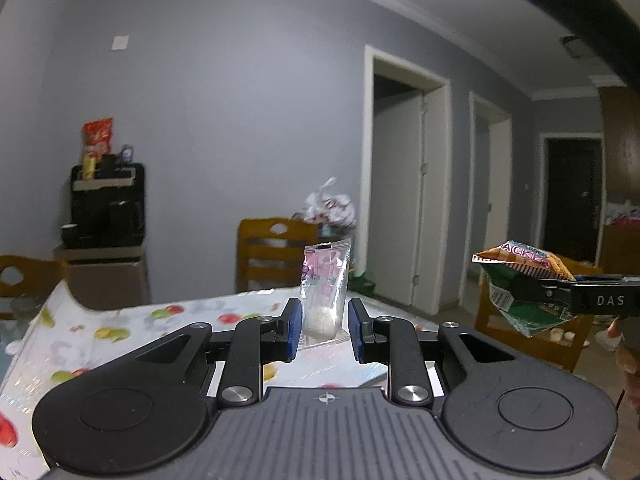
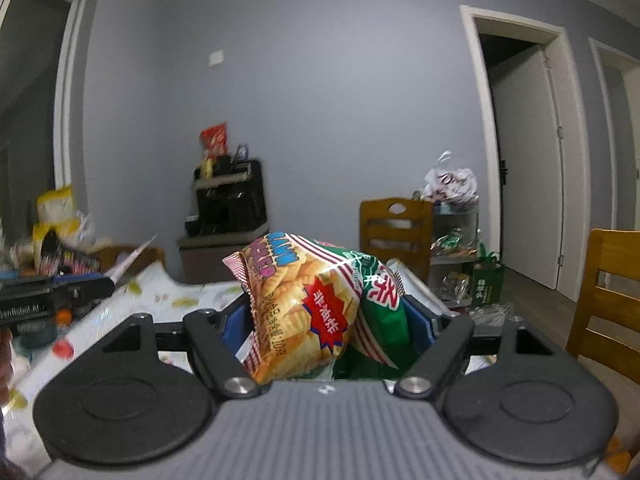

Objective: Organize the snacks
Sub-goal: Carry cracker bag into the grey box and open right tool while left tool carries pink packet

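Note:
My left gripper [image 1: 323,330] holds a clear pink-printed snack packet [image 1: 325,288] upright between its blue pads, which stand beside the packet's lower end with narrow gaps showing. My right gripper [image 2: 326,322] is shut on a yellow, red and green cracker bag [image 2: 316,308], held above the table. The same bag [image 1: 520,284] and right gripper show at the right of the left wrist view. The left gripper's side and the tip of its packet [image 2: 132,264] show at the left of the right wrist view.
A table with a fruit-print cloth [image 1: 120,332] lies below. Wooden chairs [image 1: 272,252] [image 2: 608,300] stand around it. A black appliance with snack bags on top [image 1: 106,200] sits on a cabinet by the wall. A rack with bagged snacks [image 2: 456,240] stands by the door.

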